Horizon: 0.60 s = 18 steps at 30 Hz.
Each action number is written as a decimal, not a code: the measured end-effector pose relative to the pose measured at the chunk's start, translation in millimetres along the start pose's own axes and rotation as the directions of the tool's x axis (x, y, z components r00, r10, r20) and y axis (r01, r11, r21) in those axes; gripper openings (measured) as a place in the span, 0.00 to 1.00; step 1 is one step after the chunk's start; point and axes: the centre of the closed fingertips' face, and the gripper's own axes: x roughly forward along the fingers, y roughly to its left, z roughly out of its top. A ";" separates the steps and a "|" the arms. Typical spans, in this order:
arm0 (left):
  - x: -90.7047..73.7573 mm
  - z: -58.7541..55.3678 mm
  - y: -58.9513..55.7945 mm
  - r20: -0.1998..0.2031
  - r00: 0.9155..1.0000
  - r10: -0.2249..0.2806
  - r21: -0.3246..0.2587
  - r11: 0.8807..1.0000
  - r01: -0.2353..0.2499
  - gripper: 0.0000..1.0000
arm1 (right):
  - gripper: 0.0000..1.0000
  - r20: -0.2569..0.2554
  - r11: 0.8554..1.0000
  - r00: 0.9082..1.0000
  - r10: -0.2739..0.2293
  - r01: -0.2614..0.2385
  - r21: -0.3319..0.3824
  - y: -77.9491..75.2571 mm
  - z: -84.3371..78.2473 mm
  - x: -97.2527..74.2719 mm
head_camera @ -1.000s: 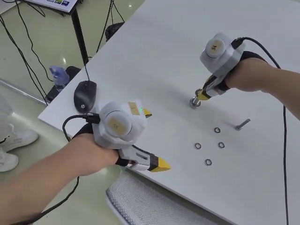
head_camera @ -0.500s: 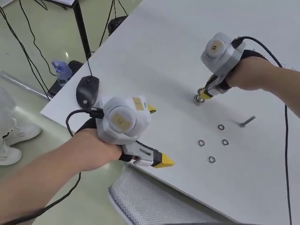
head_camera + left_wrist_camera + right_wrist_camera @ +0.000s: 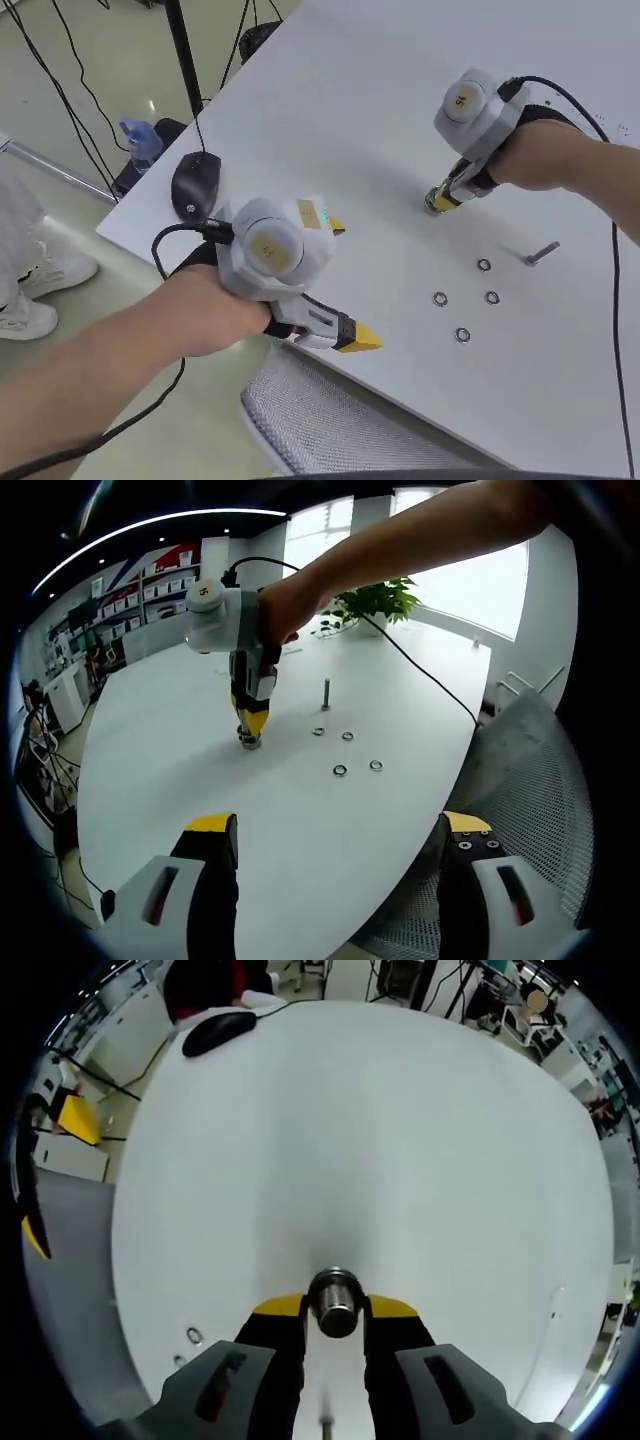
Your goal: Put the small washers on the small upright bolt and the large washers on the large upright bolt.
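Now right gripper clamps the stiff bolt. Left gripper gapes empty; washers look thin, slippery: pinch the rim

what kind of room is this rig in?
Probably an open office or lab: a large white table with a computer mouse, a mesh office chair, shelving and a potted plant by big windows.

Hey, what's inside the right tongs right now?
The large bolt sits gripped between the right tongs, seen end-on from above. Its lower shaft and base are hidden by the tongs, so I cannot tell whether anything is threaded on it.
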 end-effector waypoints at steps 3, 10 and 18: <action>-0.4 -1.5 -0.6 -0.009 1.000 -0.001 0.003 1.000 0.001 0.81 | 0.22 -0.003 1.000 1.000 0.003 -0.003 -0.001 1.1 -0.9 3.0; -1.7 -2.4 -0.3 -0.008 1.000 -0.005 -0.002 1.000 0.005 0.81 | 0.22 -0.010 1.000 1.000 0.005 -0.004 0.008 0.4 -3.3 9.8; -1.5 -3.0 1.5 -0.013 1.000 -0.006 0.001 1.000 0.006 0.80 | 0.22 -0.006 1.000 1.000 0.007 -0.006 0.019 -2.3 -3.0 11.0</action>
